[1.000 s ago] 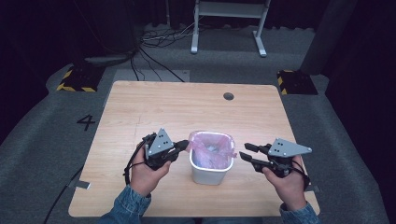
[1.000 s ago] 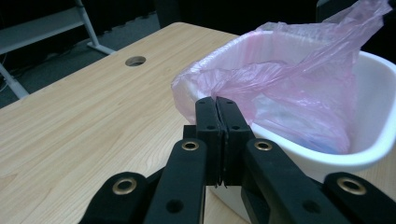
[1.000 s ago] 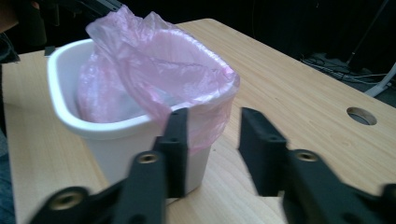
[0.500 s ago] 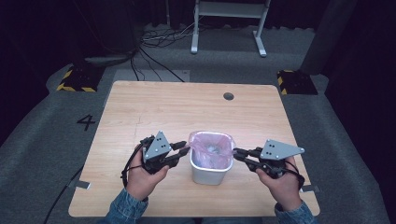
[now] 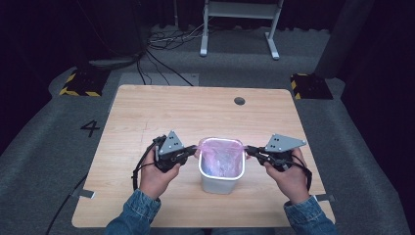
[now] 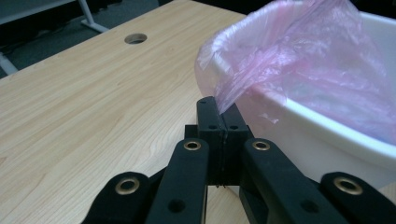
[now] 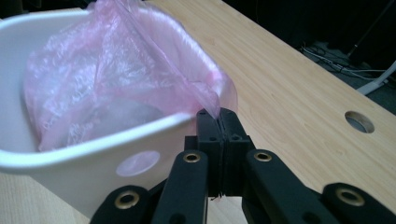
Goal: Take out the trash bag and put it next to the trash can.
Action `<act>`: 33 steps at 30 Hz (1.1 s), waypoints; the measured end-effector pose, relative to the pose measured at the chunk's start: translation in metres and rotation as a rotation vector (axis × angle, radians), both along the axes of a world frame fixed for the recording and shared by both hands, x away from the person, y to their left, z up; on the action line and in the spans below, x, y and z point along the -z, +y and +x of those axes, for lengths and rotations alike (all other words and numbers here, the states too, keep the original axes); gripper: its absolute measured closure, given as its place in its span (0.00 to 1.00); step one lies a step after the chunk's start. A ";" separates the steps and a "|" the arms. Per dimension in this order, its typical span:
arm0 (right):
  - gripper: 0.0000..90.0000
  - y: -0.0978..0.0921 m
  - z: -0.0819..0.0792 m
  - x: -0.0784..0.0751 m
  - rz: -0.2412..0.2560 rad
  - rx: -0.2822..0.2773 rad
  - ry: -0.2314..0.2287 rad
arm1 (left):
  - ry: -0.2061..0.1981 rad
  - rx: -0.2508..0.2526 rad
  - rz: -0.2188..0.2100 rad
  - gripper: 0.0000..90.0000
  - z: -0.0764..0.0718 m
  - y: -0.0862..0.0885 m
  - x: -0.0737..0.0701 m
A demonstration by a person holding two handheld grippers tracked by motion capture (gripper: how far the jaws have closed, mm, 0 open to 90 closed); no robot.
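A white bin [image 5: 221,182] stands on the wooden table [image 5: 161,110], near its front edge, lined with a thin pink plastic bag [image 5: 222,152]. My left gripper [image 5: 193,151] is at the bin's left rim and is shut on the bag's left edge [image 6: 233,93]. At the right rim, my right gripper [image 5: 247,150] is shut on the bag's right edge [image 7: 205,100]. Both pinch the film just outside the bin's rim [image 6: 299,112], and the bag is stretched open between them. The bag's lower part sinks into the bin [image 7: 60,158].
A round cable hole [image 5: 239,101] sits in the table's far right part. A metal stand [image 5: 240,24] and cables lie on the floor beyond the table. A strip of tape [image 5: 83,194] marks the front left corner.
My right gripper has moved left to the bin's right rim and closed on the bag's edge. The left gripper has stayed at the left rim.
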State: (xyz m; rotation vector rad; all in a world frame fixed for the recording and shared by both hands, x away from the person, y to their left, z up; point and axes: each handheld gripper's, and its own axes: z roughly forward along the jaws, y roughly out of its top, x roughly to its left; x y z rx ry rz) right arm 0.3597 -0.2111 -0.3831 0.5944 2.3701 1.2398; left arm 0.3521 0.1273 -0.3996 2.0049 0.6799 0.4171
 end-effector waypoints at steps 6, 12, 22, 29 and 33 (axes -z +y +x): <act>0.82 -0.005 -0.007 0.001 0.004 0.025 0.023 | -0.008 -0.002 0.006 0.99 -0.004 -0.001 -0.002; 0.69 -0.018 -0.027 -0.004 0.005 0.086 0.014 | -0.017 -0.003 -0.006 0.99 -0.009 0.002 -0.006; 0.95 -0.012 -0.043 -0.008 -0.005 -0.009 0.085 | -0.008 -0.003 -0.017 0.97 -0.012 -0.001 -0.008; 0.91 0.003 -0.012 0.011 -0.027 -0.004 0.127 | -0.029 -0.029 0.000 0.80 -0.013 -0.001 -0.007; 0.88 0.005 0.006 0.014 -0.012 0.034 0.134 | -0.014 -0.028 -0.012 0.78 -0.013 0.001 -0.007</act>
